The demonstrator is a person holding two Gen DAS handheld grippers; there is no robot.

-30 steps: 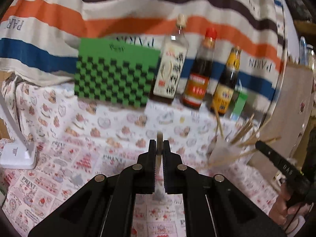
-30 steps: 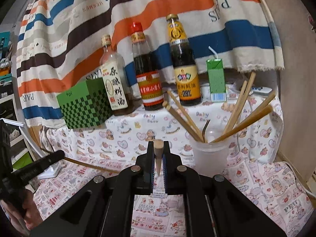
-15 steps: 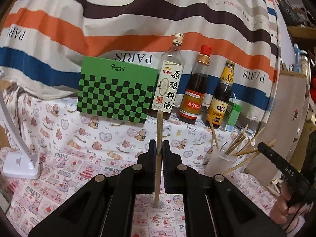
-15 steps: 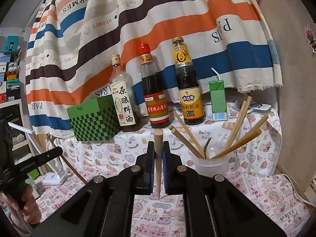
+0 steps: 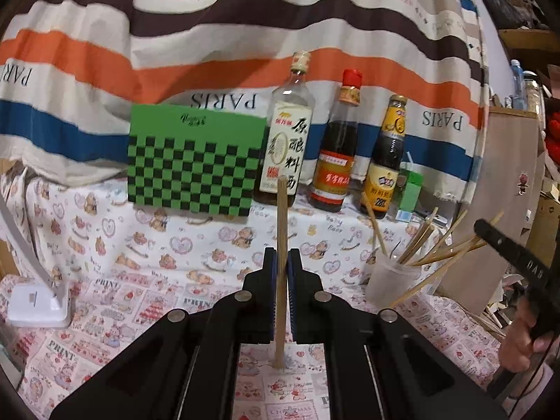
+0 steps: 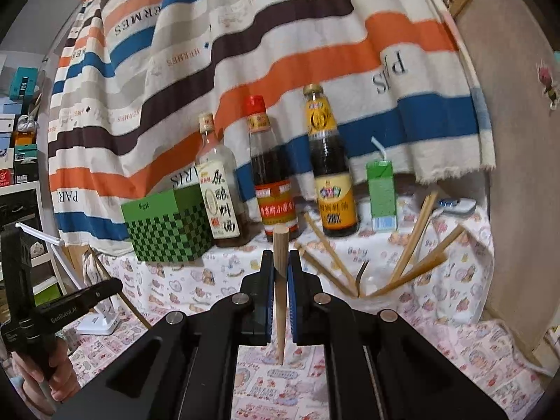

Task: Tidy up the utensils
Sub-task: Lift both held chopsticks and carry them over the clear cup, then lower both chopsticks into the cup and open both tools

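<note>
Both grippers pinch upright chopsticks — right gripper nearer the plastic cup, ahead to its right — left gripper farther.

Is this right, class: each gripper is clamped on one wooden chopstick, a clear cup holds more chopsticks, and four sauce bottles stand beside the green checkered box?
Not quite: three bottles stand beside the green checkered box, not four, as the right wrist view shows. The rest holds: the left gripper and right gripper each clamp one chopstick, and the clear cup holds more.
</note>
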